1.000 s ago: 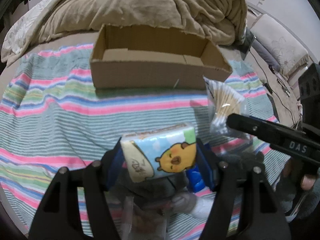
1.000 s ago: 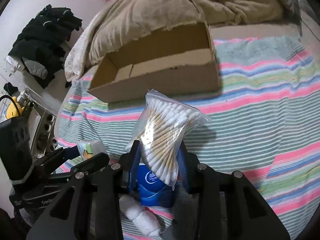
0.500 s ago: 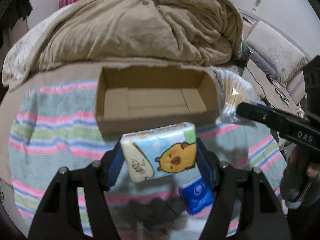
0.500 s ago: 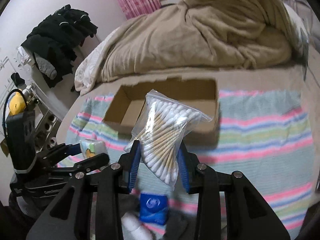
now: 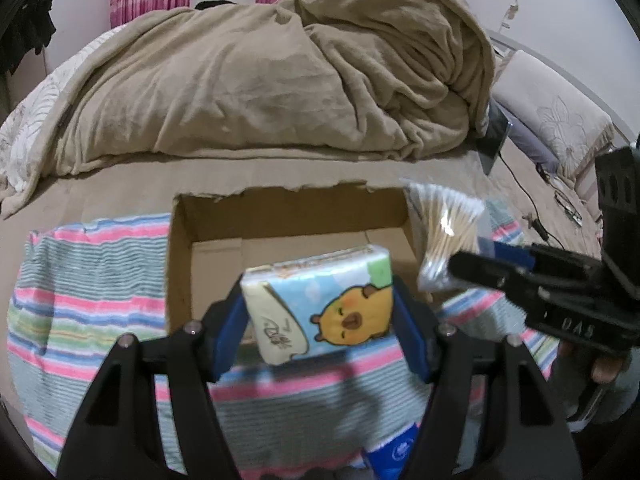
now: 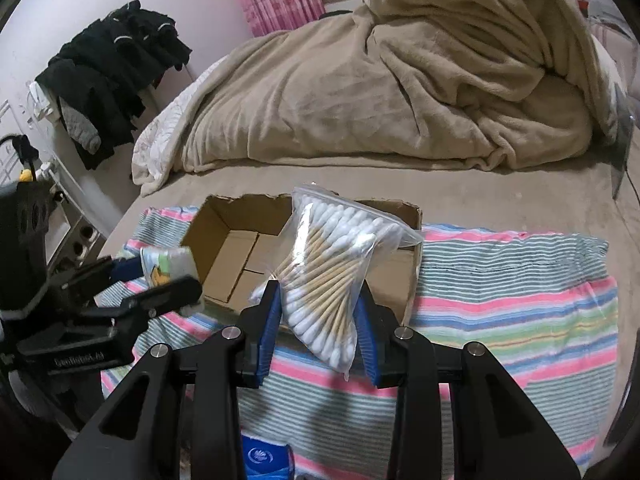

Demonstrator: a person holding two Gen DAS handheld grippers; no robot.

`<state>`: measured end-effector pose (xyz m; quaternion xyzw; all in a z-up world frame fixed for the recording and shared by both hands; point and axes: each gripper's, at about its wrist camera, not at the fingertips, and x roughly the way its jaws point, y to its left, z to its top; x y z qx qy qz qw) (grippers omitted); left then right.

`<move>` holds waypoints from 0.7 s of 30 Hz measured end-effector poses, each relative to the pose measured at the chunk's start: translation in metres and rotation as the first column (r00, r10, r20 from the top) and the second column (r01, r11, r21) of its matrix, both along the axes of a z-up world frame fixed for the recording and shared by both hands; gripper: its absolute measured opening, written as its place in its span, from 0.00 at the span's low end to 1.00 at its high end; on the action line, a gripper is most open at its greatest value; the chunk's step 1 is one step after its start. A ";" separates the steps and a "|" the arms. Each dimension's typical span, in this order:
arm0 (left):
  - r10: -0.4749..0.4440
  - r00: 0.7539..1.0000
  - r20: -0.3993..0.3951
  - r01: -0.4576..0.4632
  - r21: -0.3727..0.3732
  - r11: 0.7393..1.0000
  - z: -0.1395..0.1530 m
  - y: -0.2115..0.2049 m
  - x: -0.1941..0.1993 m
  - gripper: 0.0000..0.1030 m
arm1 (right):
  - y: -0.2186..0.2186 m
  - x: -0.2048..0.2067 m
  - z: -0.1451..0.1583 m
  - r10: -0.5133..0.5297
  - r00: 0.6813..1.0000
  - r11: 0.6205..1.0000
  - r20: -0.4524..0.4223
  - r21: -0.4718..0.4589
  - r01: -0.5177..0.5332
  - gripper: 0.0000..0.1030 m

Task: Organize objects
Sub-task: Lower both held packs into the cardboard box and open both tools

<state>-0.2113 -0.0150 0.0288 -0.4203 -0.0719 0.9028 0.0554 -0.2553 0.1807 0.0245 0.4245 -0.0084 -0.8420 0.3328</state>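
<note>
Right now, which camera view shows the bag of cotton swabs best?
The right wrist view: the bag of cotton swabs fills the centre, held in the right gripper. The left wrist view shows it small and blurred at the right.

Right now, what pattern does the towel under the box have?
Horizontal stripes of pink, green, blue and grey-white on the towel; clearest in the right wrist view.

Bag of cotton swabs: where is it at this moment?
The bag of cotton swabs is clamped in the right tool, held above the near edge of the open cardboard box on the striped towel.
</note>
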 end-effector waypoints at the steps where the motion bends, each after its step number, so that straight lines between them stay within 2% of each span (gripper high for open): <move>1: -0.002 1.000 0.006 0.002 0.002 1.000 -0.004 0.000 -0.005 0.65 | -0.001 -0.003 -0.003 0.005 1.000 1.000 0.005 0.000 -0.005 0.37; 14: 0.009 0.996 0.084 -0.007 -0.016 1.000 -0.045 0.003 -0.037 0.66 | -0.011 -0.023 -0.040 0.037 0.996 0.999 0.077 0.000 -0.037 0.37; 21: 0.004 0.992 0.128 -0.008 0.027 1.000 -0.054 0.001 -0.039 0.67 | -0.011 -0.025 -0.045 0.033 0.995 0.999 0.090 0.001 -0.033 0.37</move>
